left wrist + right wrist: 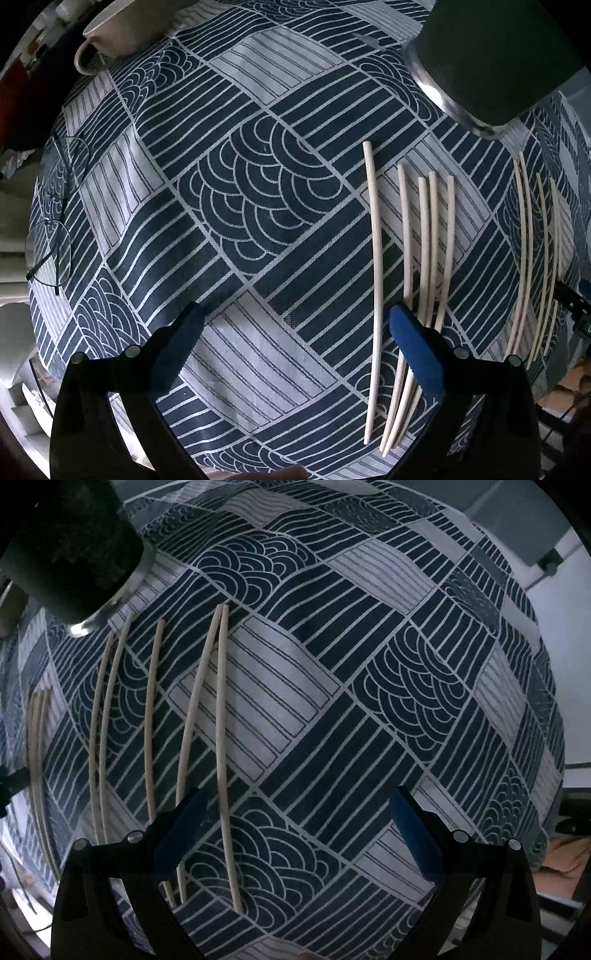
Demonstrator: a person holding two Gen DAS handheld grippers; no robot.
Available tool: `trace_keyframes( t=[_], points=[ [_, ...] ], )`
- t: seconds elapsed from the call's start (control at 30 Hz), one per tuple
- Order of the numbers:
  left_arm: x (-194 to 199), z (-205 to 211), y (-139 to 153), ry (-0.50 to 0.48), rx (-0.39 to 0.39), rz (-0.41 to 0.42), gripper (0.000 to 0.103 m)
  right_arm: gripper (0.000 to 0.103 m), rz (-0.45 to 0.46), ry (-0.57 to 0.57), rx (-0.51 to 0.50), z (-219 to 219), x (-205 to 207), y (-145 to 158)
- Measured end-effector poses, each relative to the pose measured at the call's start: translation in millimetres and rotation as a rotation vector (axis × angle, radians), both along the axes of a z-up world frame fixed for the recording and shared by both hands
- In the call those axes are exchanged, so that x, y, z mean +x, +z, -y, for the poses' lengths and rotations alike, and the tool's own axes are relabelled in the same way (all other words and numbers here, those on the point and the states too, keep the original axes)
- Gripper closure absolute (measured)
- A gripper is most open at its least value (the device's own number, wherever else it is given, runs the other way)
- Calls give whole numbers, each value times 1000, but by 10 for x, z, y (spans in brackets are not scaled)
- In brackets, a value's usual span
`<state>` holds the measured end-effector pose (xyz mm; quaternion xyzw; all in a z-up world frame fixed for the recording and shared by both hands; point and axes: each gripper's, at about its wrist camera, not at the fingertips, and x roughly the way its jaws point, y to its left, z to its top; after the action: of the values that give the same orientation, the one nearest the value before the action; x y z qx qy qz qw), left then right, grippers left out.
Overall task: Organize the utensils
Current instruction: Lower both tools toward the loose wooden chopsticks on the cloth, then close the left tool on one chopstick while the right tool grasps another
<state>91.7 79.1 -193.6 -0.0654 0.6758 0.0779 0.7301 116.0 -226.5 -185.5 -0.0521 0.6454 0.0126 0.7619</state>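
Both jaws wide apart, empty, above chopsticks (pixel 424 251) flat on the tablecloth (pixel 258 221).

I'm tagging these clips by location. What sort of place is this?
Probably a dining table at home: a patterned blue tablecloth, loose wooden chopsticks beside a dark container, a mug and a pair of eyeglasses.

Table under blue-and-white patterned cloth (pixel 258 229). On it: pale chopsticks (pixel 373 280) lying roughly parallel, dark holder (pixel 491 62), cream mug (pixel 110 33), eyeglasses (pixel 51 236).
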Motion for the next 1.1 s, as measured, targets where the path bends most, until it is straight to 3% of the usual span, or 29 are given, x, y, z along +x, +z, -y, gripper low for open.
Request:
trace_keyframes(
  t=[0.13,0.33,0.6,0.67,0.73,0.77,0.83,0.9,0.93,1.0,1.1],
  points=[
    [-32,41,47,10,8,35,4,7,-4,-43,75,104,-49,-42],
    [-139,76,74,9,25,99,4,6,41,-16,71,147,-44,-47],
    [-172,71,112,-9,19,91,7,8,61,-8,69,113,-139,-64],
    [-201,48,148,-13,22,105,14,15,72,3,69,59,-274,-33],
    [-257,-33,214,-4,22,115,25,40,82,2,69,95,-358,23],
    [-280,-64,242,-3,24,118,35,46,85,4,69,77,-411,66],
    [-313,-124,277,-4,24,122,53,70,98,-8,70,176,-456,89],
    [-348,-212,302,12,18,123,75,85,102,-9,67,255,-486,103],
    [-364,-256,311,16,21,124,81,93,100,-5,65,288,-490,104],
    [-381,-334,314,28,5,116,96,97,89,0,61,329,-477,126],
    [-417,-420,338,33,6,97,98,99,71,0,51,418,-428,135]
  ],
)
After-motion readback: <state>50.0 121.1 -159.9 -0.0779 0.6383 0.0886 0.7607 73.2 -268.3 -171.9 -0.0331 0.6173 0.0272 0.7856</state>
